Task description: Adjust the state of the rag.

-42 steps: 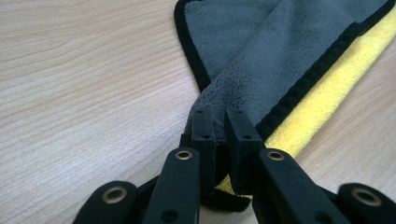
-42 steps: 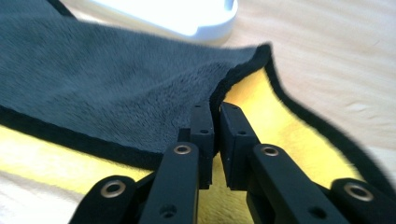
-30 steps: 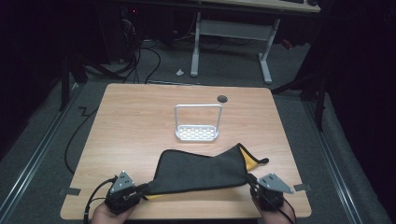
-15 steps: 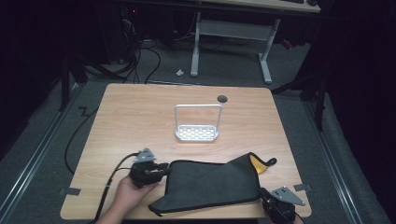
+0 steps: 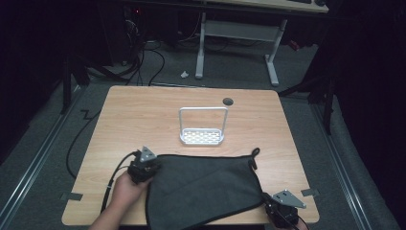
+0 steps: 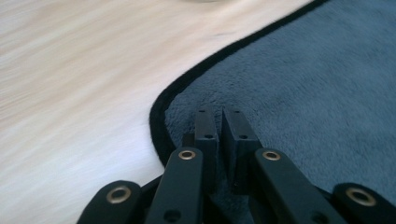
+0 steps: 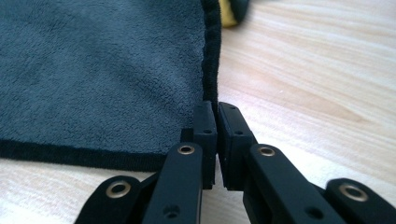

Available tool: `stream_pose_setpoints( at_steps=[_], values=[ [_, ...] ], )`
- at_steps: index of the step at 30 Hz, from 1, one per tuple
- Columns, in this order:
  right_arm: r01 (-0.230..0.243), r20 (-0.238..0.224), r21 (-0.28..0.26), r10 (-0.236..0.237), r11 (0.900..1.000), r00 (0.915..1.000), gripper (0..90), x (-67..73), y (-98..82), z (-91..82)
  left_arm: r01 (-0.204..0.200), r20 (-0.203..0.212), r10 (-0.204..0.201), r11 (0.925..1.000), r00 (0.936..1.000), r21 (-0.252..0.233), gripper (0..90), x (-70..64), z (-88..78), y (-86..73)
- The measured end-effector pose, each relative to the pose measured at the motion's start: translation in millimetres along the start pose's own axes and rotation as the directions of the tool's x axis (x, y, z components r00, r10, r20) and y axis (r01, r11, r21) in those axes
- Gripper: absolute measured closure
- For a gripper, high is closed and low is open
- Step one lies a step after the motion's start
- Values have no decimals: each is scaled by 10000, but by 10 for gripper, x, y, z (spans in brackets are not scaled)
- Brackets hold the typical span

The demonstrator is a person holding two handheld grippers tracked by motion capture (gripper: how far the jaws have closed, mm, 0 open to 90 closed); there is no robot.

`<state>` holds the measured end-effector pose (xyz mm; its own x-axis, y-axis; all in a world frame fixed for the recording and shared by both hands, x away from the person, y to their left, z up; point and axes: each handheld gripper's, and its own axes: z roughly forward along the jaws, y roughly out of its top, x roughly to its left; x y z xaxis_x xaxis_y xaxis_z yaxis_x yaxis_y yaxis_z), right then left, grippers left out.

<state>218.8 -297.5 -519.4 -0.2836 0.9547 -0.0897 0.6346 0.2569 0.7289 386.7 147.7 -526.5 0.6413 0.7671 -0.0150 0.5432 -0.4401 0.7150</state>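
A dark grey cloth (image 5: 201, 187) with a black hem lies spread flat on the front of the wooden table (image 5: 139, 115). My left gripper (image 5: 154, 167) sits at the cloth's far left corner. In the left gripper view its jaws have just been closing and stand nearly together over the cloth (image 6: 303, 93) near the curved hem, pinching the pile. My right gripper (image 5: 266, 205) is at the near right corner by the table's front edge. In the right gripper view it is shut, with the hem of the cloth (image 7: 93, 70) running into its jaws. A yellow scrap (image 7: 229, 14) peeks out beyond the hem.
A small white wire rack (image 5: 202, 136) with a tall handle stands mid-table, just behind the cloth. A round cable hole (image 5: 228, 101) lies near the far edge. A small hanging loop (image 5: 255, 152) sticks out at the cloth's far right corner.
The cloth went from hanging bunched between the two grippers to lying flat. My left gripper carried its corner away from the front edge. The yellow underside is now covered in the high view.
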Motion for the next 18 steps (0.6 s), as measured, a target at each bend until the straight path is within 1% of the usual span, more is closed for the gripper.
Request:
stream_pose_setpoints(
  at_steps=[1, 3, 5, 7, 8, 9, 10, 11, 12, 13, 15, 16, 18],
  values=[
    [44, -43, 59, -44, 10000, 10000, 871, 1, -9, 2, 245, -116, -245, 9997, 9996, -19, 849, 93, -5, -7],
    [100, -82, 166, -98, 9998, 9999, 871, 16, -31, 7, 669, -425, -674, 9977, 9968, -145, 848, 236, 5, -11],
    [76, -144, 176, -73, 9998, 9999, 870, 23, -45, -9, 938, -494, -951, 9952, 9942, -272, 846, 299, 26, -5],
    [24, -225, 139, -21, 9999, 9997, 868, 22, -65, -23, 1098, -622, -1118, 9933, 9918, -354, 843, 311, 58, 19],
    [71, -262, 130, -67, 9999, 9996, 862, 24, -72, -31, 1170, -632, -1191, 9925, 9909, -365, 836, 306, 66, 28],
    [28, -280, 124, -24, 9999, 9996, 848, 30, -75, -35, 1247, -609, -1263, 9918, 9901, -292, 822, 298, 70, 44],
    [42, -326, 94, -39, 9999, 9995, 799, 28, -76, -37, 1378, -592, -1391, 9901, 9885, -252, 787, 277, 58, 57],
    [-38, -338, 97, 41, 9999, 9994, 737, 29, -73, -43, 1359, -553, -1369, 9905, 9890, -227, 748, 251, 33, 63],
    [-79, -323, 59, 81, 10000, 9994, 717, 30, -72, -49, 1240, -529, -1254, 9919, 9907, -279, 743, 212, -5, 64],
    [-119, -348, -28, 117, 9999, 9993, 690, 30, -68, -58, 1136, -425, -1154, 9925, 9924, -443, 737, 163, -55, 57],
    [-168, -356, -168, 162, 9997, 9992, 681, 32, -53, -79, 1032, -131, -1041, 9930, 9945, -579, 724, 68, -153, 27],
    [-142, -339, -259, 133, 9996, 9993, 690, 34, -41, -86, 1002, 31, -1002, 9927, 9950, -668, 716, -16, -227, -15],
    [-176, -364, -459, 159, 9988, 9992, 708, 36, -4, -106, 1020, 541, -985, 9926, 9937, -657, 716, -139, -319, -97]
  ],
)
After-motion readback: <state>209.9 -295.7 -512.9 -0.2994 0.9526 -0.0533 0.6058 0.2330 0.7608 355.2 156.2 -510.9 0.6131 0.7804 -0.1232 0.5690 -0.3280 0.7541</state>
